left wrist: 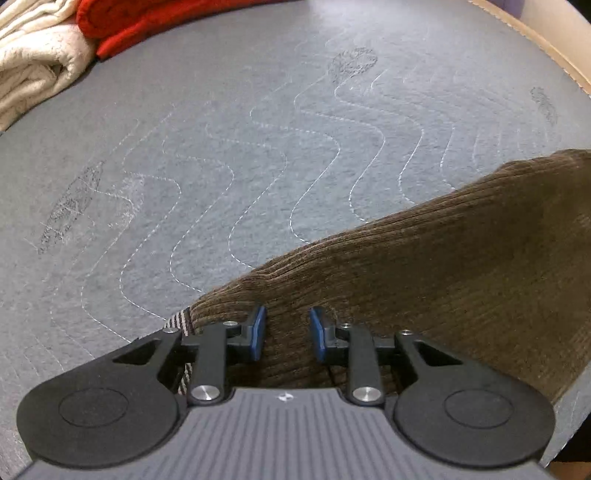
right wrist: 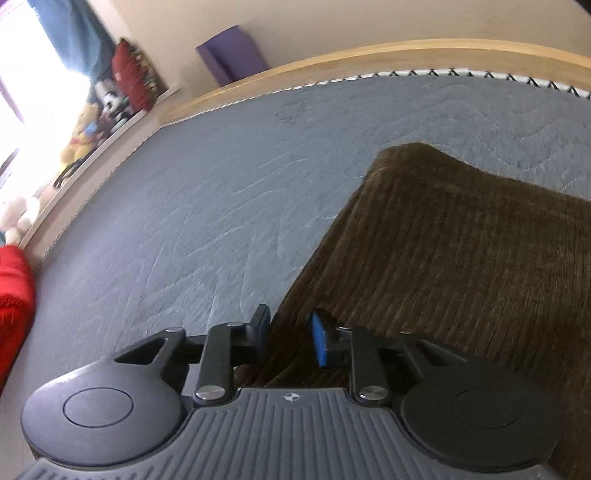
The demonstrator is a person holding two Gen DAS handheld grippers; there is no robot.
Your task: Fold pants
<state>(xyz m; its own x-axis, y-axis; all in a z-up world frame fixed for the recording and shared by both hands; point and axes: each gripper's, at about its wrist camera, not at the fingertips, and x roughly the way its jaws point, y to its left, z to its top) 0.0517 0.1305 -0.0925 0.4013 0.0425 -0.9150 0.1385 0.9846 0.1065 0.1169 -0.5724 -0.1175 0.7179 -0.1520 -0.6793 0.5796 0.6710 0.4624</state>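
Observation:
Brown corduroy pants [left wrist: 424, 266] lie on a grey quilted mattress [left wrist: 221, 147], filling the lower right of the left wrist view. My left gripper [left wrist: 287, 332] is shut on a thick fold of them near the waistband, where a striped lining [left wrist: 181, 321] peeks out at the left finger. In the right wrist view the pants [right wrist: 461, 266] slope up from the mattress [right wrist: 203, 206]. My right gripper [right wrist: 290, 338] is shut on their left edge, with the cloth filling the gap between the blue pads [right wrist: 319, 341].
A cream blanket [left wrist: 33, 66] and a red cloth [left wrist: 147, 22] lie at the far left of the mattress. A wooden bed frame [right wrist: 332, 62] borders the far side. Soft toys [right wrist: 81, 140] and a purple mat [right wrist: 232, 55] stand beyond it.

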